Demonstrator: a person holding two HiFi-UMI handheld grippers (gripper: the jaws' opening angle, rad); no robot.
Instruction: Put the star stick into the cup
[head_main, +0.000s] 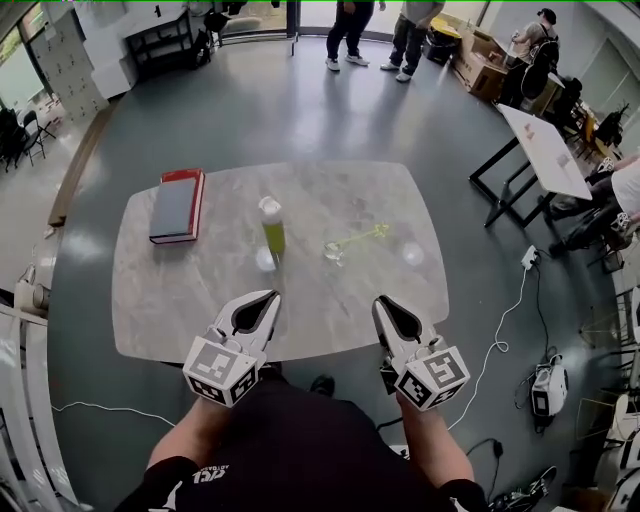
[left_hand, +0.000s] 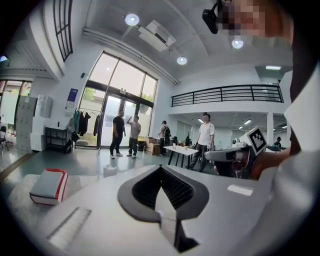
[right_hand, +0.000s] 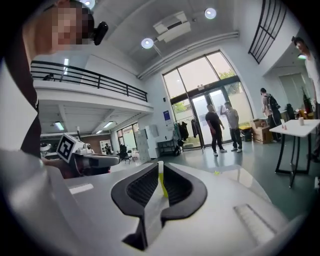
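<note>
The yellow-green star stick lies flat on the marble table, right of its middle; it shows as a small yellow spot in the right gripper view. A small clear cup stands in front of a white-capped bottle of green liquid; another clear cup stands right of the stick. My left gripper hovers at the table's near edge, shut and empty. My right gripper hovers beside it, its jaws a thin slit apart and empty. The bottle shows through that slit.
A grey book with a red cover lies at the table's far left. Several people stand near the glass doors. A white side table stands at the right. Cables trail on the floor.
</note>
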